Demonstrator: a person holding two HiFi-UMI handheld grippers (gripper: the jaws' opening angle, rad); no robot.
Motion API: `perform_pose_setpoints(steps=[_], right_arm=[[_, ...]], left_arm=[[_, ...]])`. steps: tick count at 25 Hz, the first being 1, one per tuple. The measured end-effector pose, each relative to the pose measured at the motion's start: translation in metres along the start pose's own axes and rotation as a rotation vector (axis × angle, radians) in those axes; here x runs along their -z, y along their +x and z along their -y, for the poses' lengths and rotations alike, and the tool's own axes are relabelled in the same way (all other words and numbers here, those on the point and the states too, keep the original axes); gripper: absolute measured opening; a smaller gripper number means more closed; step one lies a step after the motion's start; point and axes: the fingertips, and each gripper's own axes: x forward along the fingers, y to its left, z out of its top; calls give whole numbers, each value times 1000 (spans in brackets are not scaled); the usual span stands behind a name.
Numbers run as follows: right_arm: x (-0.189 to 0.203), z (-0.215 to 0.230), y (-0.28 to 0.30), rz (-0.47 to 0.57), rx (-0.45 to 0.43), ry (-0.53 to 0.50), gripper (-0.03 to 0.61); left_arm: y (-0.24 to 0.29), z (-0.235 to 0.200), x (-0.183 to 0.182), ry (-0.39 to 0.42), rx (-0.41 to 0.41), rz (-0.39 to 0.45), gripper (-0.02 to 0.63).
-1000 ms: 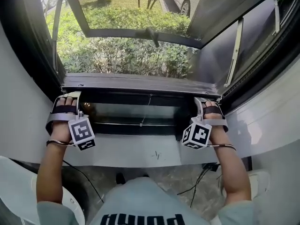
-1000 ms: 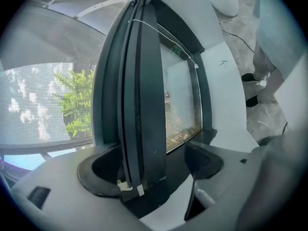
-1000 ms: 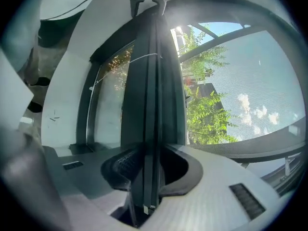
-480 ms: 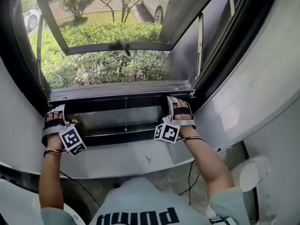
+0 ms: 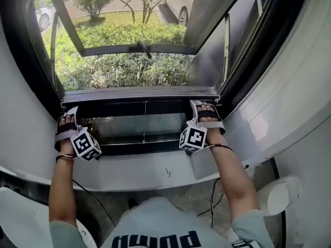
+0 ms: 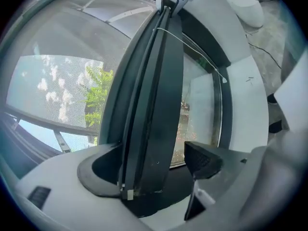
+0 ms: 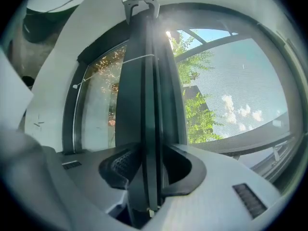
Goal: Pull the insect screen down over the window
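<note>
Room, window onto shrubs

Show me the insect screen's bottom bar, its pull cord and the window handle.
insect screen's bottom bar (image 5: 139, 94), head view, middle of its length
pull cord (image 5: 145, 120), head view, midway down it
window handle (image 5: 144, 50), head view, middle of the lever

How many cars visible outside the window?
2. A white car at the head view's top left; a second car at top centre. Both are partly cut off; more may be hidden.
</note>
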Motion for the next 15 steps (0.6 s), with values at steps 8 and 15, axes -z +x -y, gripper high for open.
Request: perform_pose_setpoints(steps=[8, 15], right_arm=[[-17, 21, -55, 191, 24, 637, 138], [-20, 21, -90, 393, -44, 1239, 6]], left_arm=[[-59, -4, -37, -546, 49, 218, 398], [-141, 13, -81, -1374, 48, 569, 14]])
